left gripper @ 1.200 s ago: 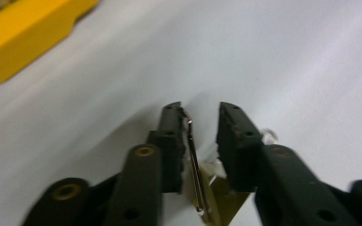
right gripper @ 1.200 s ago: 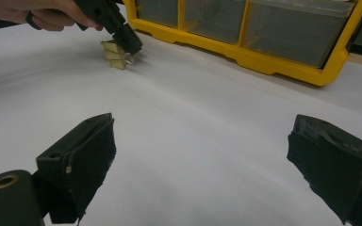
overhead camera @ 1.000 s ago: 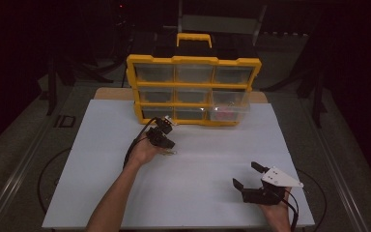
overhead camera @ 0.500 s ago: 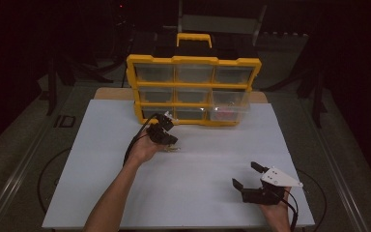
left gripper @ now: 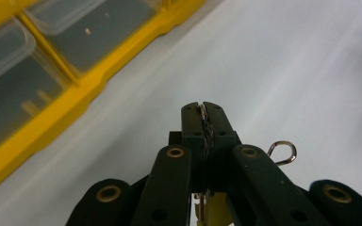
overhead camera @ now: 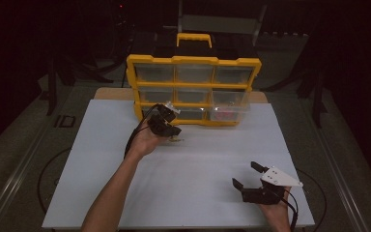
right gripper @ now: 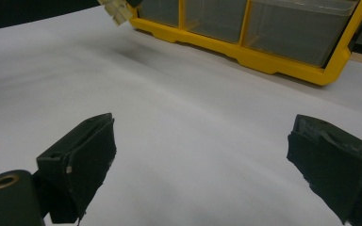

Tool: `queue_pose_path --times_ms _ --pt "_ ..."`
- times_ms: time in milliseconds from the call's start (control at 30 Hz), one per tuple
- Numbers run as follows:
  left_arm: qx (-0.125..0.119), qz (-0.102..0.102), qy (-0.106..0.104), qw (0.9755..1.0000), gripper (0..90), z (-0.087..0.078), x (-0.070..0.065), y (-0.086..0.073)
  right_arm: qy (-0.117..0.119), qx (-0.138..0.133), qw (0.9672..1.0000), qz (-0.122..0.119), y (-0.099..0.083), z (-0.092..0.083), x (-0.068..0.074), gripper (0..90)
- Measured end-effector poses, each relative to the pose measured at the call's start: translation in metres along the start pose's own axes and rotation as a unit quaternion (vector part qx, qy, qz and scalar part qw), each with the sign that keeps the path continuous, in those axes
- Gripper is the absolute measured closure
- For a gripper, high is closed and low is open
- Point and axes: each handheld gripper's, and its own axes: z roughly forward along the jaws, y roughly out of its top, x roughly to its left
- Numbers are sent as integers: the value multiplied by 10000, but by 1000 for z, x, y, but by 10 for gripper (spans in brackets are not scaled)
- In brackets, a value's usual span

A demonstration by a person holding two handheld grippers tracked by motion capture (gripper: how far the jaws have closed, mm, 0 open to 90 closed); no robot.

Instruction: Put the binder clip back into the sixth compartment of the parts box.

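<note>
A yellow organizer (overhead camera: 193, 60) with clear drawers stands upright at the far side of the white table (overhead camera: 212, 159). Just in front of its lower left drawers hovers my left gripper (overhead camera: 172, 128), raised off the table. In the left gripper view its jaws (left gripper: 202, 109) are shut on a thin piece of metal wire (left gripper: 203, 123), and a small wire loop (left gripper: 283, 153) shows beside the right jaw. A small yellowish item (overhead camera: 177, 140) lies on the table under that hand. My right gripper (overhead camera: 246, 174) rests near the front right, open and holding nothing (right gripper: 202, 165).
The organizer's bottom right drawer (overhead camera: 228, 112) holds something red; the other drawers look mostly bare. A wooden board (overhead camera: 111, 93) shows behind the white sheet. Cables trail off both front corners. Dark floor surrounds the table.
My left hand has lifted a little off the table, with its jaws still shut. The right gripper has stayed where it was.
</note>
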Motion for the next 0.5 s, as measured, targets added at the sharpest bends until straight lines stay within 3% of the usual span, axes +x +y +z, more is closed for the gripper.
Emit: queue_pose_path --times_ms 500 --pt "-217 240 -55 9995 900 -22 -8 24 2 -12 10000 -3 0 0 -1 78"
